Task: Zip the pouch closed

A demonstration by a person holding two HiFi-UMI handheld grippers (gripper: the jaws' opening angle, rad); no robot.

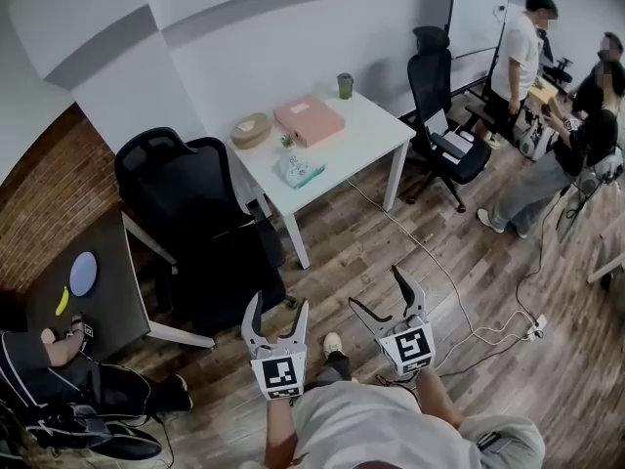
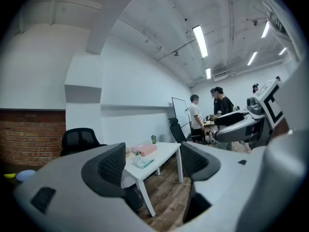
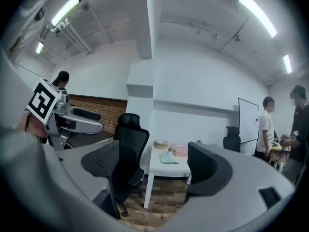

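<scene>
Because the person stands well back from the white bench, left tool and right tool are held level, jaws spread on nothing, seemingly awaiting the pale pouch near that bench's front edge.

The floor is of brown wood planks with a light shine. The table has a smooth, matt white top. The wall is rough red brick. The left gripper has fingers of matt grey plastic, with ribbed pads.
</scene>
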